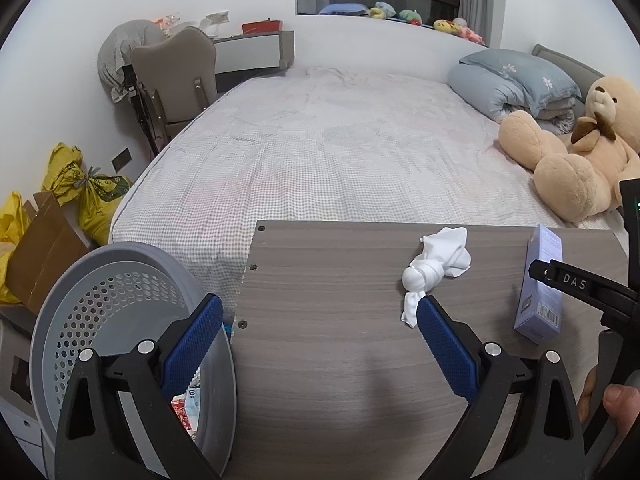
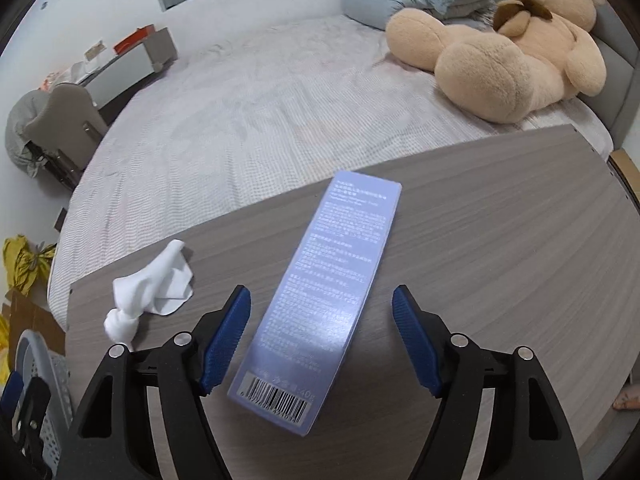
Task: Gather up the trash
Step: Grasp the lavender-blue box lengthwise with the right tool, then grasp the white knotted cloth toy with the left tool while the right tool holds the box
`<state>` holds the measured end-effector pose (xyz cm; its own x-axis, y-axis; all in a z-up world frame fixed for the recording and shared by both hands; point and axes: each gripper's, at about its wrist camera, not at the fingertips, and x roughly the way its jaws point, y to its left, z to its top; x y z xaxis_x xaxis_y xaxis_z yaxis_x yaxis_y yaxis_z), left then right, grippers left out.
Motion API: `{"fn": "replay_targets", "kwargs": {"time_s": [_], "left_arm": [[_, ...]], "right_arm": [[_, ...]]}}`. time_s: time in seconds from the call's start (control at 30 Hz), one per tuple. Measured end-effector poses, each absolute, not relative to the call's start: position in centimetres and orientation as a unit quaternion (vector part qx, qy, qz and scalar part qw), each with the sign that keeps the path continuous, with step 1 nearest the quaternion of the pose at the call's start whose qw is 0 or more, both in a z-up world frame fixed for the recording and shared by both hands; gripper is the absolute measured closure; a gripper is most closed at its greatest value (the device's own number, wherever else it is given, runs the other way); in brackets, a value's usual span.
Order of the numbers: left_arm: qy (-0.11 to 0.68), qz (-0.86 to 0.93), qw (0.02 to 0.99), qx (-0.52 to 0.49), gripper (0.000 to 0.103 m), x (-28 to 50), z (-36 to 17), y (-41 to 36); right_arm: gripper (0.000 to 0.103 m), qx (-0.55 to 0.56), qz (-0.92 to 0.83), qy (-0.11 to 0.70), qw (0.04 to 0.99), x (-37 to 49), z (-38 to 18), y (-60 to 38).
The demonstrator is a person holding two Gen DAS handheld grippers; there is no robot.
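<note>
A long lilac carton point(image 2: 320, 288) with a barcode lies flat on the grey wood-grain tabletop point(image 2: 480, 240). My right gripper point(image 2: 320, 292) is open and straddles it, with a gap between each blue pad and the carton. To its left lies a knotted white tissue point(image 2: 148, 292). In the left wrist view my left gripper point(image 1: 320, 302) is open and empty above the tabletop point(image 1: 340, 360). Its right fingertip is just in front of the tissue point(image 1: 432, 268). The carton point(image 1: 540, 284) is at the right, under the right gripper's black finger point(image 1: 576, 282).
A grey perforated bin point(image 1: 120, 320) with scraps inside stands at the table's left edge and also shows as the bin point(image 2: 40, 360). Behind the table is a bed point(image 1: 340, 140) with a teddy bear point(image 1: 580, 160). Yellow bags point(image 1: 88, 192) and cardboard sit on the floor at the left.
</note>
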<state>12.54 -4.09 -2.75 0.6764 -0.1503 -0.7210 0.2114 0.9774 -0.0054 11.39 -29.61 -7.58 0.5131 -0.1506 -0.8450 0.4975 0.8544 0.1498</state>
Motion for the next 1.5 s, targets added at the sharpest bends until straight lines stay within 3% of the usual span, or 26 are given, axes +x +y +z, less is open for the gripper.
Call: {"fn": "replay_targets", "kwargs": {"time_s": [0.37,0.4,0.6,0.8,1.5], "left_arm": [[0.395,-0.098,0.913,0.037,0.007,12.5,-3.1,-4.1],[0.395,-0.098,0.912,0.038,0.007,12.5,-3.1,-4.2],[0.399,-0.104,0.910,0.043,0.007,12.6,-3.0,-4.9],[0.417,-0.120,0.900,0.042,0.007,13.1,-3.7,-6.2],[0.461,-0.147,0.871,0.085,0.007,17.5,-7.7,-13.0]], "right_arm": [[0.034,0.179,-0.182,0.473,0.843,12.2,-9.3,-29.3],[0.040,0.176,-0.177,0.471,0.846,12.1,-9.3,-29.2],[0.052,0.177,-0.139,0.466,0.855,11.6,-9.0,-29.2],[0.059,0.175,-0.087,0.462,0.865,10.5,-8.7,-28.5],[0.059,0.195,-0.043,0.414,0.888,5.8,-6.7,-31.1]]}}
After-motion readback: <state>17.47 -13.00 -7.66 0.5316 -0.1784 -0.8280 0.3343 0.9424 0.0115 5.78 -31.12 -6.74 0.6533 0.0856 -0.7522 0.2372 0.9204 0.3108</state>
